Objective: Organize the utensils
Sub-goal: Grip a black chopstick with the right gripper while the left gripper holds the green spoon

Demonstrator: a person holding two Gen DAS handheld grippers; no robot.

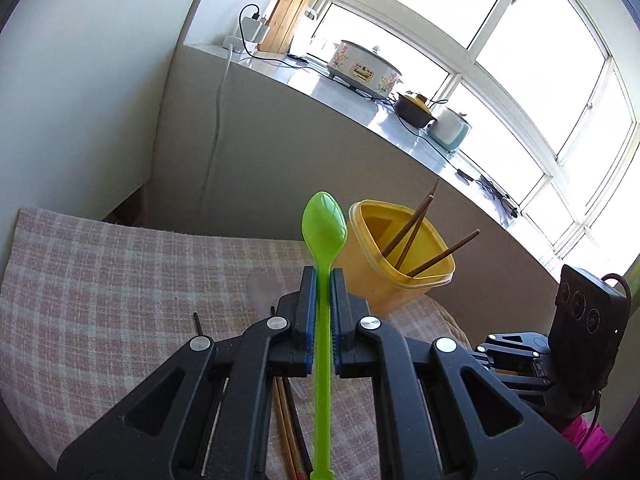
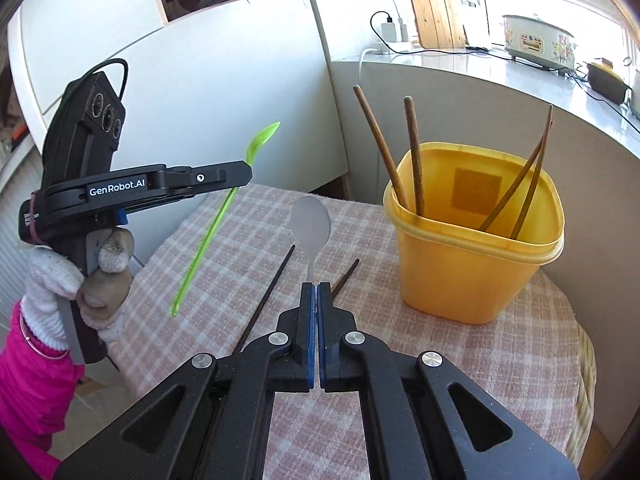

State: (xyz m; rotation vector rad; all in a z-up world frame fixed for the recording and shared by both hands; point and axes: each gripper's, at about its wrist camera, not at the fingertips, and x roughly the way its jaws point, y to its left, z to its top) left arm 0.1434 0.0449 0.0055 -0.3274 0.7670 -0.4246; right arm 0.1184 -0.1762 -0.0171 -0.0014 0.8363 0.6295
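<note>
Left gripper (image 1: 323,276) is clamped on the green spoon (image 1: 324,224), gripped on the handle below the bowl; bowl points forward and up, and the long handle end sticks out behind the jaws. In the right wrist view that gripper (image 2: 248,174) hangs in the air, well off the checked cloth (image 2: 460,356), with the spoon tilted.

Right gripper (image 2: 314,286) is closed on the handle of the white spoon (image 2: 311,222); bowl forward, low over the cloth.

The yellow tub (image 2: 476,236) sits at the far right of the table with four brown chopsticks (image 2: 414,156) already leaning in it. Two dark chopsticks (image 2: 264,300) are still loose on the cloth.

Risks, my read:
- Green spoon is slim, smooth plastic in a narrow pinch, so it could pivot or slip while being tipped over the tub.
- Chopsticks lean across the tub mouth. An incoming spoon could hit one, bounce out, or lever it out.
- Tub looks light, so a sideways knock could shift or tip it.
- Both grippers heading for one opening could clash. Go one at a time.
</note>
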